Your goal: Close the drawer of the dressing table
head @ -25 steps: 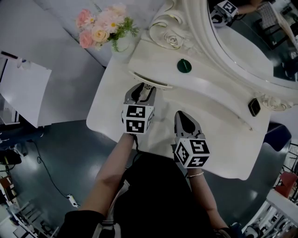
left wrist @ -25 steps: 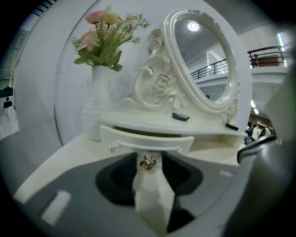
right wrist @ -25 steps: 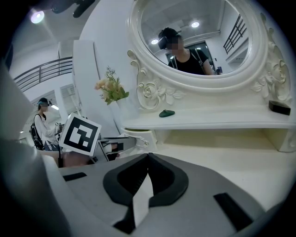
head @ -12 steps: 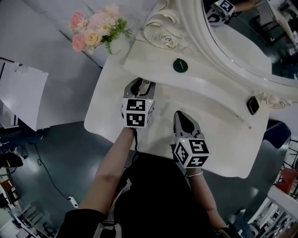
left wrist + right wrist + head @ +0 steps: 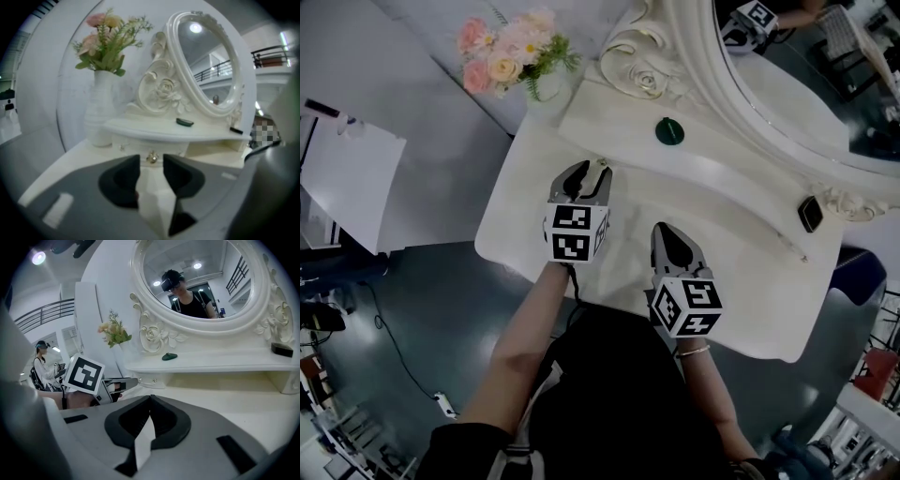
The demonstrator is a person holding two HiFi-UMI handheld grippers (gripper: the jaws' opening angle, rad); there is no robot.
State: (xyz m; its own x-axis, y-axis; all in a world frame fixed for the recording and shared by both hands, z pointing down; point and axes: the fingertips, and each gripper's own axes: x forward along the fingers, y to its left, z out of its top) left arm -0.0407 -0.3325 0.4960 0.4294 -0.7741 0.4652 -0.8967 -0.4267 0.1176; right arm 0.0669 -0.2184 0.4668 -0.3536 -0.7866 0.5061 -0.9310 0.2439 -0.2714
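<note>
Dressing table [image 5: 517,223], one drawer [image 5: 134,149], one vase [image 5: 99,108], one mirror [image 5: 206,61]

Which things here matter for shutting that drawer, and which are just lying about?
For the job: drawer, its knob, dressing table.
Lying about: vase of flowers, green disc, small black object.

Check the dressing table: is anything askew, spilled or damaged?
Nothing stands out. The vase stands upright, the green disc lies flat on the shelf, the drawer sits beneath it, and nothing is spilled or visibly broken.
</note>
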